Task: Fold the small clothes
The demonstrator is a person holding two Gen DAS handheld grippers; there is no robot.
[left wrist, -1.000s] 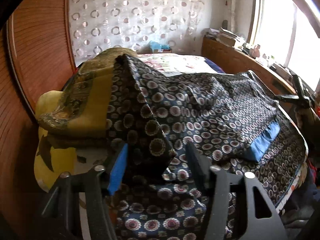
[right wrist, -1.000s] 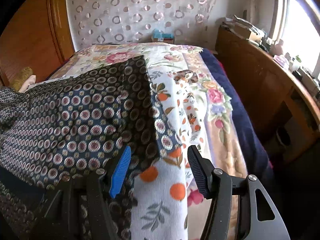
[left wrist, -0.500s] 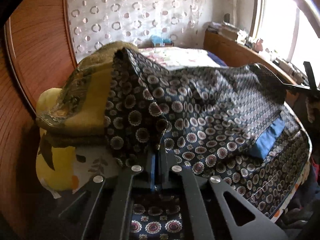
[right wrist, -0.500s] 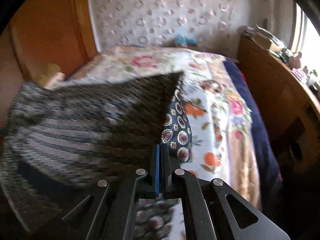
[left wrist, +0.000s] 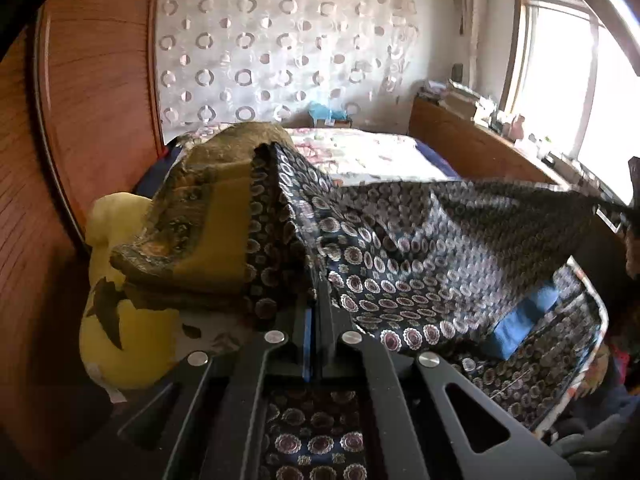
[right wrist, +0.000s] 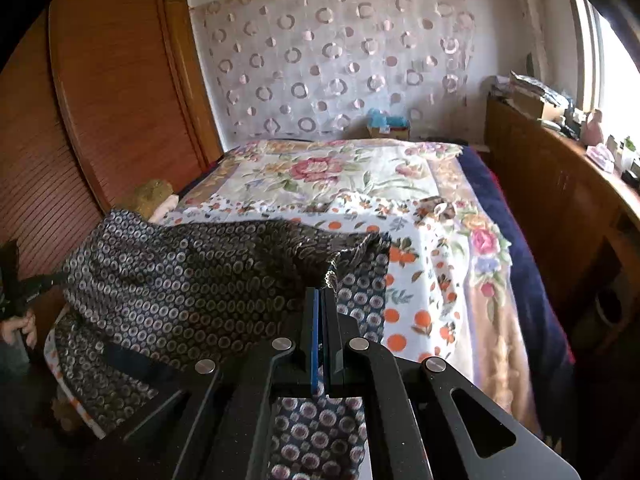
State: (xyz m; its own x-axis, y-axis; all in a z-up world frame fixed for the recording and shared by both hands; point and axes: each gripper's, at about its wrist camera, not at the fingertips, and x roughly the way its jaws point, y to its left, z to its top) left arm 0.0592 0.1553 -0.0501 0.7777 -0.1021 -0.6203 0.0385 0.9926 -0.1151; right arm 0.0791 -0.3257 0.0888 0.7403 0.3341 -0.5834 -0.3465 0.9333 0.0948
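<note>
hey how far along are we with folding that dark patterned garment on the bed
Done: both corners are gripped. The left gripper and right gripper are each shut on the dark patterned garment.
In hand: the cloth hangs stretched between them above the floral bedspread.
Left: no finished fold shows yet; it must be folded over and laid down.

The dark garment (left wrist: 420, 240) was thin woven cloth with a slight sheen. The grippers (right wrist: 320, 336) were matt black plastic with bright metal screws. The bedspread (right wrist: 340, 176) was soft floral cloth, beside a ribbed, polished wooden wardrobe (right wrist: 100, 100).
</note>
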